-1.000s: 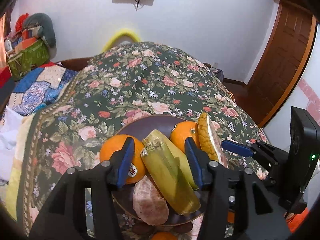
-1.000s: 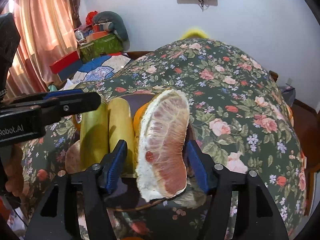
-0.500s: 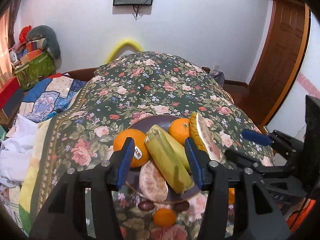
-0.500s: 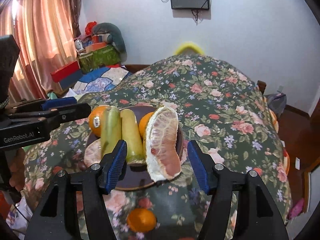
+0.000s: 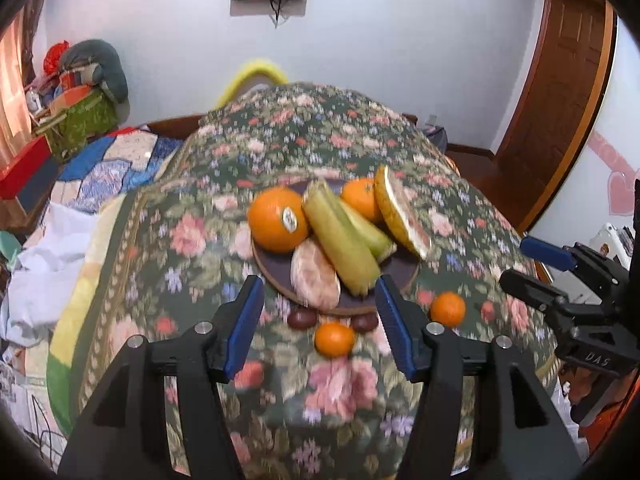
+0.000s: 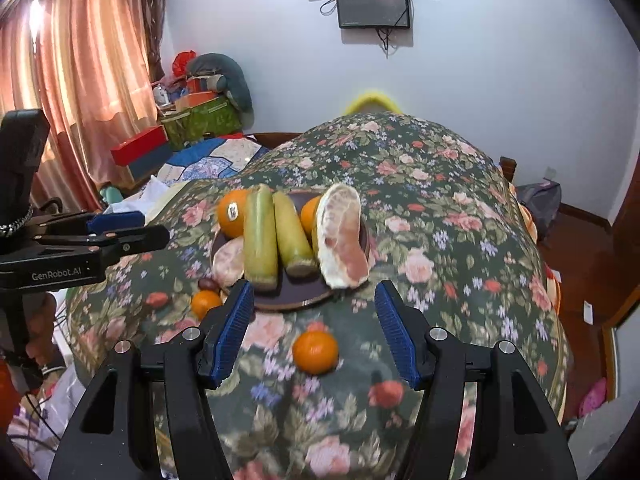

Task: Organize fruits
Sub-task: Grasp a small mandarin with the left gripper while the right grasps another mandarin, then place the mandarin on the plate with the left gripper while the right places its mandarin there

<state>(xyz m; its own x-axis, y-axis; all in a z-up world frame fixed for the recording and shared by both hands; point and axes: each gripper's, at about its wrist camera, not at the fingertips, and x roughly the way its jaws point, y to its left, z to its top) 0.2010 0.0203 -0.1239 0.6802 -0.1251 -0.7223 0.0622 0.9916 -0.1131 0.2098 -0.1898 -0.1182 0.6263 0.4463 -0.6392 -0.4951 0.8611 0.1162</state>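
A dark plate point(image 5: 402, 278) on the floral cloth holds a stickered orange point(image 5: 278, 220), two yellow-green stalks point(image 5: 340, 240), a smaller orange point(image 5: 360, 199), a pomelo wedge point(image 5: 402, 216) and a peeled pomelo piece point(image 5: 314, 278). In front of it on the cloth lie two mandarins point(image 5: 334, 339) point(image 5: 448, 309) and two dark chestnuts point(image 5: 302, 320). My left gripper point(image 5: 318, 292) hovers short of the plate, jaws opening, nothing between them. My right gripper point(image 6: 313, 300) stands open and empty above the cloth, with a mandarin point(image 6: 315, 351) below it and the wedge point(image 6: 344, 240) ahead.
The floral cloth point(image 6: 440, 240) drapes a rounded mound that falls away on all sides. A patchwork quilt point(image 5: 116, 164), boxes point(image 6: 200, 120) and a curtain point(image 6: 80, 80) are to the left. A wooden door point(image 5: 560, 100) is on the right, a screen point(image 6: 372, 4) on the far wall.
Both grippers have drawn back and slightly up from the plate, which now looks smaller. The mandarins and chestnuts on the cloth have come into view. The left jaws stand a little wider.
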